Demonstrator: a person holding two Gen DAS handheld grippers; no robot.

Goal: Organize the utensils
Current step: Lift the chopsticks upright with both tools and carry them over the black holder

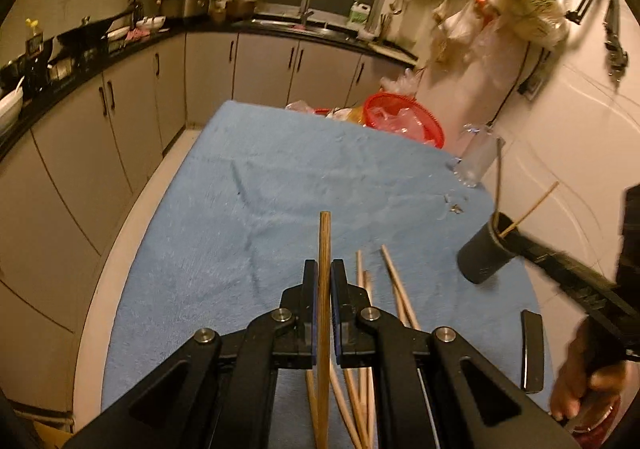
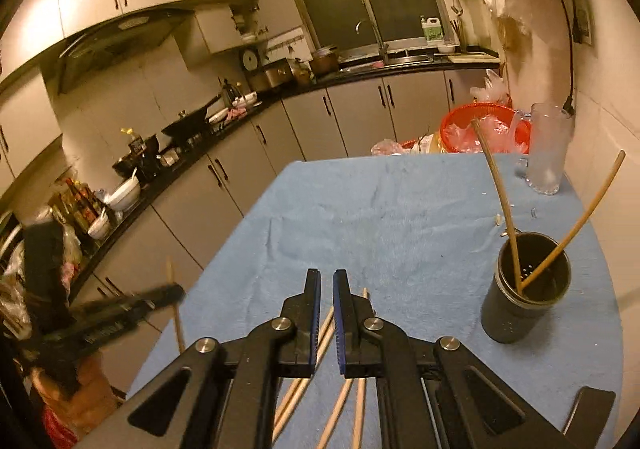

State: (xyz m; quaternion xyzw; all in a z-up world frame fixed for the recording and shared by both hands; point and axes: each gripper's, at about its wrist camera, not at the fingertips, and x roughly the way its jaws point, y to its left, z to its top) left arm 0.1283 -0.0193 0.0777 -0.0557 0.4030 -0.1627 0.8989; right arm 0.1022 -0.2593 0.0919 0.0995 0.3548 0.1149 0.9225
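Note:
My left gripper (image 1: 324, 265) is shut on one wooden chopstick (image 1: 325, 237), which stands up between its pads above the blue cloth (image 1: 248, 209). Several loose chopsticks (image 1: 394, 285) lie on the cloth just beyond and under it. A black cylindrical holder (image 2: 520, 313) stands at the right with two chopsticks (image 2: 500, 189) leaning in it. My right gripper (image 2: 327, 275) is shut with nothing between its pads, over more loose chopsticks (image 2: 320, 345) and left of the holder. In the right wrist view the left gripper (image 2: 172, 295) is a blur at the left with its chopstick.
A clear glass pitcher (image 2: 548, 153) stands at the far right of the table by the wall. A red basket (image 2: 484, 125) with plastic bags sits behind the far edge. Kitchen cabinets and a cluttered counter (image 2: 200, 145) run along the left.

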